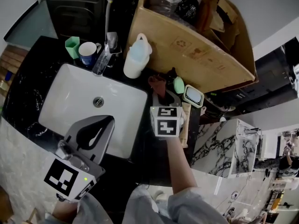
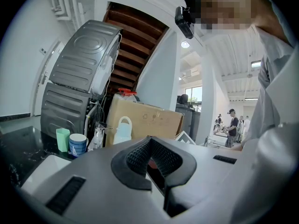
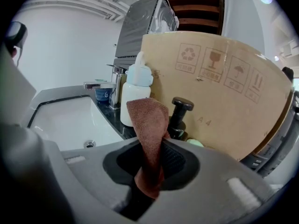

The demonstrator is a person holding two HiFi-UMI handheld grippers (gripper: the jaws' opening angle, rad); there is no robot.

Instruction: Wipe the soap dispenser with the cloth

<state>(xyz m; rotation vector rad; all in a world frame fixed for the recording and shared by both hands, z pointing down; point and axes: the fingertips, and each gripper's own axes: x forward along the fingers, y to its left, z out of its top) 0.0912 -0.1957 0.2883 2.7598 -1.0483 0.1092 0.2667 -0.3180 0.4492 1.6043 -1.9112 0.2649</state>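
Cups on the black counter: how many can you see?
2. A green cup stands at the sink's back corner; a blue-and-white mug sits right beside it, next to the faucet. More could be hidden behind the cardboard box.

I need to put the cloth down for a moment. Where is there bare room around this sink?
Bare: the white basin and the black counter left of it. Crowded: the back edge, with the green cup, mug, faucet and white jug, and the strip between basin and cardboard box, where the soap dispenser stands.
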